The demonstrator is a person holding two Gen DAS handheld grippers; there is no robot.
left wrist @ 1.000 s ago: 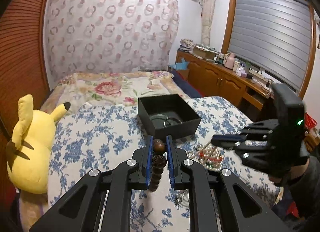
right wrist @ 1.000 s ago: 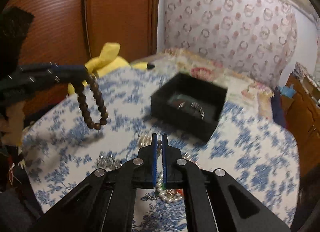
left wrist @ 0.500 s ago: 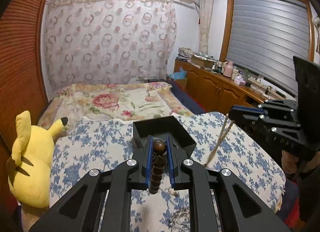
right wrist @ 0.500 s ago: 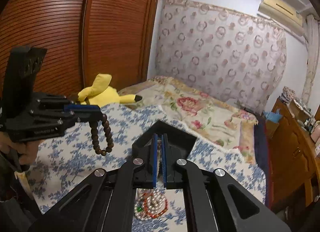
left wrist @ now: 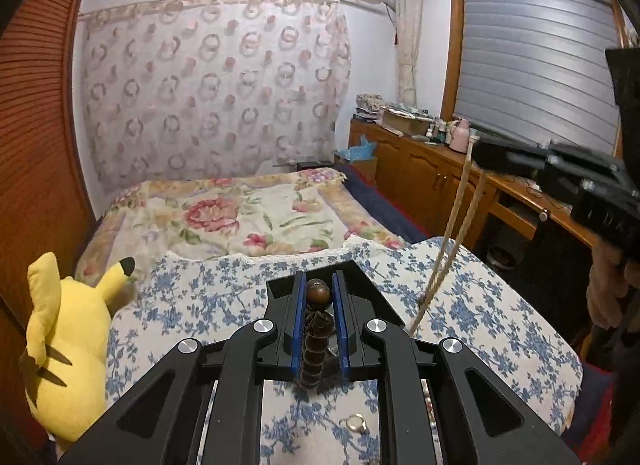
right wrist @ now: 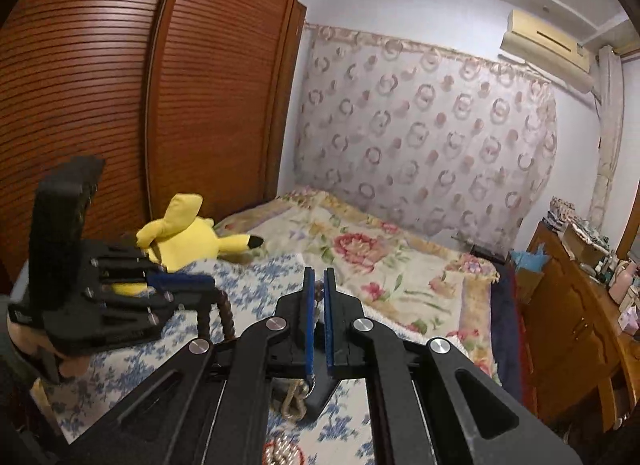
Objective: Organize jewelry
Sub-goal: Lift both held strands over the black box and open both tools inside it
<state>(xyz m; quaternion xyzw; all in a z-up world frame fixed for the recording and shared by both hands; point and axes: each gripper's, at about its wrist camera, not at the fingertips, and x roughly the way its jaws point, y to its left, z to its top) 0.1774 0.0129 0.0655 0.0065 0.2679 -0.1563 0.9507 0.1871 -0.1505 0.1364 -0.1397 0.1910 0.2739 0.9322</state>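
Item: wooden bead bracelet [left wrist: 318, 329]. Clenched between the blue pads of the left gripper [left wrist: 319, 321], its strand hanging below the jaws, over the near side of the black box [left wrist: 362, 289].

Item: pale bead necklace [left wrist: 452, 233]. Grasped at its top by the right gripper [right wrist: 316, 325], jaws pinched nearly together on the thin strand; it hangs in a long doubled line down toward the blue-flowered bedspread [left wrist: 480, 305], lower end just right of the box.

Change since a second ago: both grippers have risen. The necklace, then lying in the jewelry pile on the bedspread, is now lifted nearly clear. The box, then fully in view with a bangle inside, is now mostly hidden behind the left fingers. The bracelet remains gripped as before.

Meaning for the task: two pieces are in hand at once and neither is yet in the box; depositing looks to be the step ahead.

Remaining loose: a small ring [left wrist: 354, 423] near the left gripper; a heap of pearls and red beads [right wrist: 280, 451] under the right gripper.

Edges and room: the bedspread drops away at its right edge toward a wooden cabinet [left wrist: 424, 181]. A yellow plush toy [left wrist: 68, 345] sits at the left edge. Open air between the grippers, well apart; the long necklace may swing or snag the box rim.
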